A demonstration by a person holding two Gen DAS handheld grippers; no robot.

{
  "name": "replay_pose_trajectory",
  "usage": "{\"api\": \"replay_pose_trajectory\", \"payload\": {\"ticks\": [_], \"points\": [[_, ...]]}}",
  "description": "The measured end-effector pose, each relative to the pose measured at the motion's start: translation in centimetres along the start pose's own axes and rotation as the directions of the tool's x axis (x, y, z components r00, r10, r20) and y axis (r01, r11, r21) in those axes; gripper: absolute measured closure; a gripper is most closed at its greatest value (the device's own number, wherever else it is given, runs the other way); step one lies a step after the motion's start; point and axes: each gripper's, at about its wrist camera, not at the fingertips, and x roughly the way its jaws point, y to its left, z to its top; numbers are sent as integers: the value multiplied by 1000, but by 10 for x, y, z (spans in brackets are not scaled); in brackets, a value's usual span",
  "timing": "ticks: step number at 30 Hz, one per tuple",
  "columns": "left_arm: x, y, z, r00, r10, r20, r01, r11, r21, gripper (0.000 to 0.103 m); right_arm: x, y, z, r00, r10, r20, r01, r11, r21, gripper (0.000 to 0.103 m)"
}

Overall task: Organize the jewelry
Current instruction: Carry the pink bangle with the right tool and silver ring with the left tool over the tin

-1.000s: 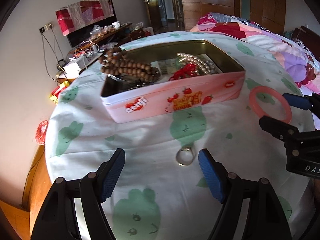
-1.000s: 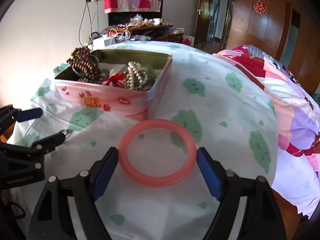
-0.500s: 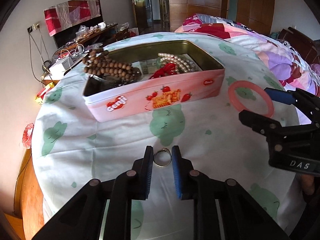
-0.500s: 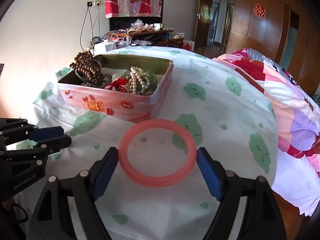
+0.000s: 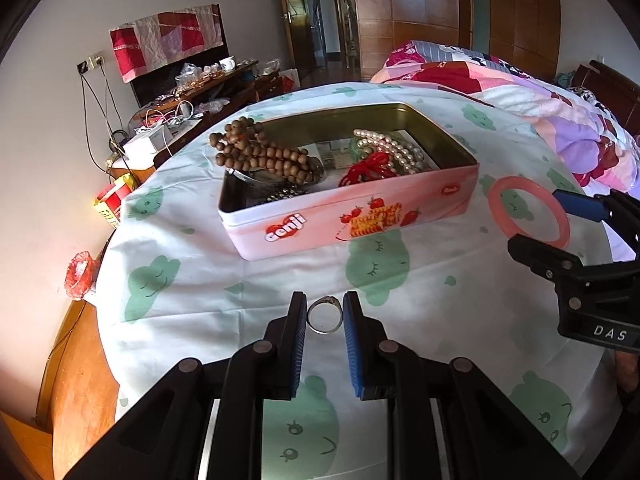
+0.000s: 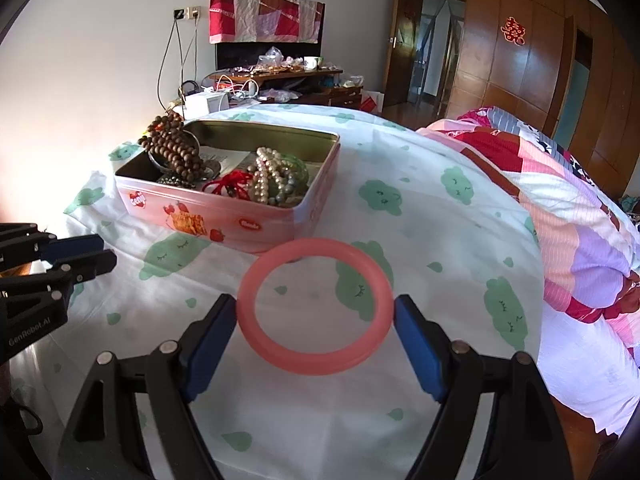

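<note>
Left wrist view: left gripper (image 5: pixel 325 316) has just been closing, and the small metal ring (image 5: pixel 325 315) stands between the two fingers (image 5: pixel 297 320), blue pads touching it on both sides. I read that as a grip on the ring. The ring sits on edge, its hole facing the camera, low over the table (image 5: pixel 440 292) and its green-print cloth, on the near side of the pink tin (image 5: pixel 352 220). From the fingers the tin lies straight ahead and a bit higher, its long axis running across the view. The tin is open and already holds wooden beads (image 5: pixel 260 156), pearls (image 5: pixel 392 148) and a red cord (image 5: pixel 368 166). Its middle floor looks freest.

Right wrist view: right gripper (image 6: pixel 314 316) has its fingers spread wide around the pink bangle (image 6: pixel 314 306). Both pads are at the bangle's outer edge, on opposite sides, and it seems lifted off the cloth, so I judge it held across its width. The bangle is just off the tin's near right corner, hole tilted up toward the camera.

Both loads look ready to drop in. The bangle is closer to the tin than the ring, so the right hand has the shorter carry. The left needs a lift over the tin's near wall.
</note>
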Motion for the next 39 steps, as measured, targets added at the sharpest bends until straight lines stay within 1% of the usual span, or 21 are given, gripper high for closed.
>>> {"api": "replay_pose_trajectory", "payload": {"ticks": [8, 18, 26, 39], "points": [[-6, 8, 4, 1000, 20, 18, -20, 1000, -17, 84, -3, 4, -1, 1000, 4, 9, -4, 1000, -10, 21], [-20, 17, 13, 997, 50, 54, -49, 999, -20, 84, -17, 8, 6, 998, -1, 60, 2, 1000, -21, 21], [-27, 22, 27, 993, 74, 89, -73, 997, -14, 84, -28, 8, 19, 993, 2, 115, 1, 1000, -20, 21], [-33, 30, 58, 986, 103, 133, -103, 995, -8, 84, -31, 7, 44, 986, -4, 167, 9, 999, -33, 21]]}}
